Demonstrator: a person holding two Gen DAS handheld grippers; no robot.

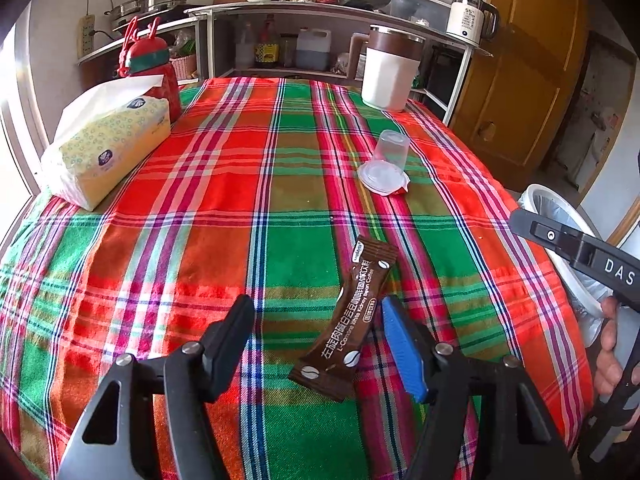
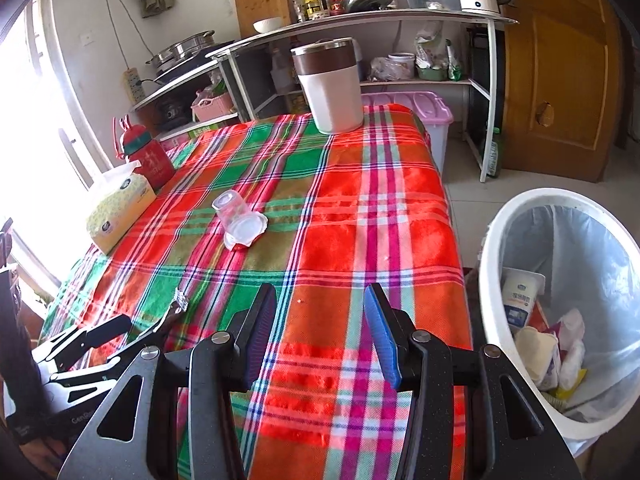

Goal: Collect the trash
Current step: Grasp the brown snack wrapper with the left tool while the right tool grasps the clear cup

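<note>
We saw the counter [image 1: 224, 208] draped in a red and green plaid cloth, and we place everything against it. Off its right edge stood the white trash bin [image 2: 516, 216], lined with a pale bag and already holding a milk carton and crumpled wrappers. At the counter's far end stood a white jug with a brown band [image 1: 390, 68], and at its far left corner a red bottle [image 1: 154, 64] rose behind a yellow tissue pack [image 1: 108, 152] that lay along the counter's left side. Toward the middle of the counter, right of centre, a clear plastic cup [image 1: 390, 150] lay tipped over, touching a round white lid [image 1: 382, 178] with a scrap of red wrapper under it.

Near the counter's front edge lay the brown coffee sachet [image 1: 348, 320], flat on the cloth and slanted. Our left gripper [image 1: 318, 320] hung low over it, its fingers spread, with the sachet between them; the blue pad [image 1: 402, 348] stood just beside the sachet's right edge, and the black finger [image 1: 230, 344] was well apart from it on the left. Neither visibly pressed the packet.

Our right gripper [image 2: 320, 320] hovered over the counter's front right part, close to the bin, its fingers apart with nothing between them, only cloth below
</note>
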